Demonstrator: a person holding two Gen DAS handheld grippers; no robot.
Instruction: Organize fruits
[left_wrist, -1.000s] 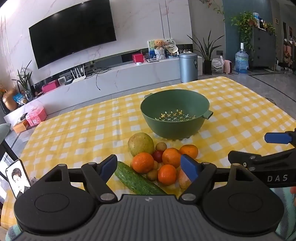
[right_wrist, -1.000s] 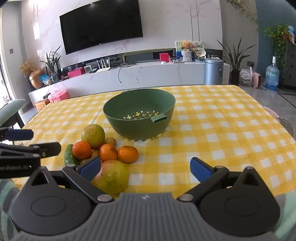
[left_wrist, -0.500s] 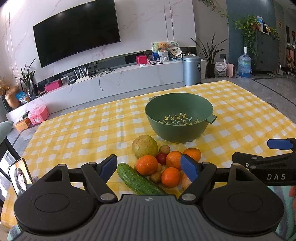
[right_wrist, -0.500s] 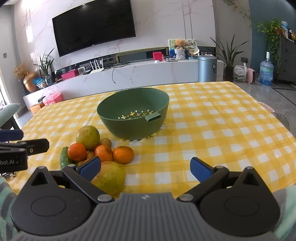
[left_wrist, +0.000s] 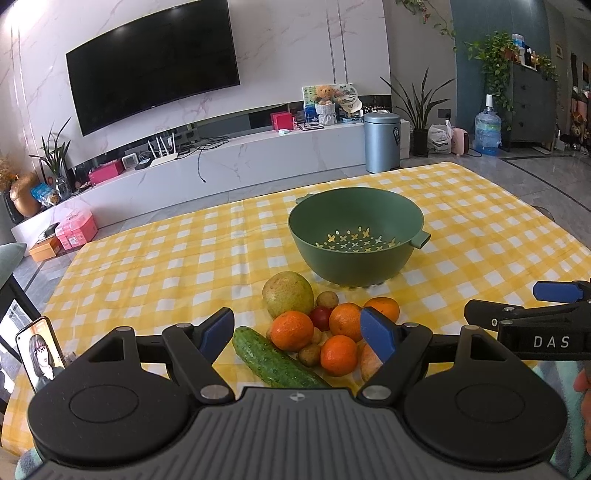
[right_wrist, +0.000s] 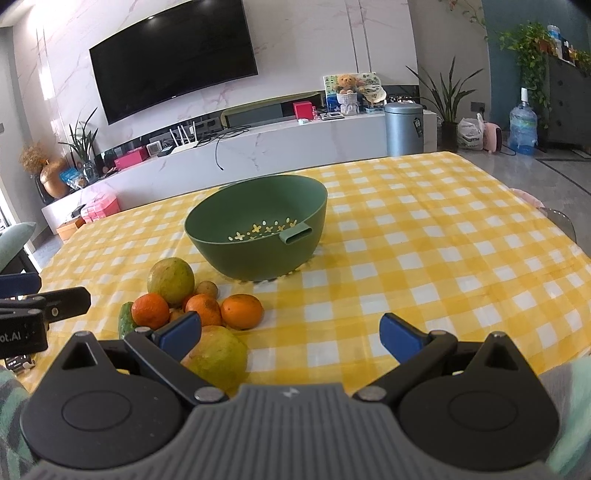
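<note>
Left gripper (left_wrist: 297, 334): spread wide and holding nothing, poised above the near side of the fruit pile.
Right gripper (right_wrist: 290, 334): also spread wide and holding nothing, over bare cloth to the right of the pile; its left finger (right_wrist: 179, 332) sits in front of a pear.
Bowl (left_wrist: 406, 218): green, with drain holes, nothing in it, standing upright on the yellow checked cloth (left_wrist: 166, 266) just beyond the fruit.
Fruit pile: between the bowl and the grippers, all packed close together.
Oranges: four, one (left_wrist: 291, 330) beside the cucumber, others clustered to its right.
Pears: one (left_wrist: 288, 293) at the far left of the pile, nearest the bowl; another (right_wrist: 218, 356) at the near edge.
Cucumber (left_wrist: 273, 360): lying slantwise on the pile's left side.
Small fruit: a red one (left_wrist: 320, 317) and a few brown ones tucked among the oranges.
</note>
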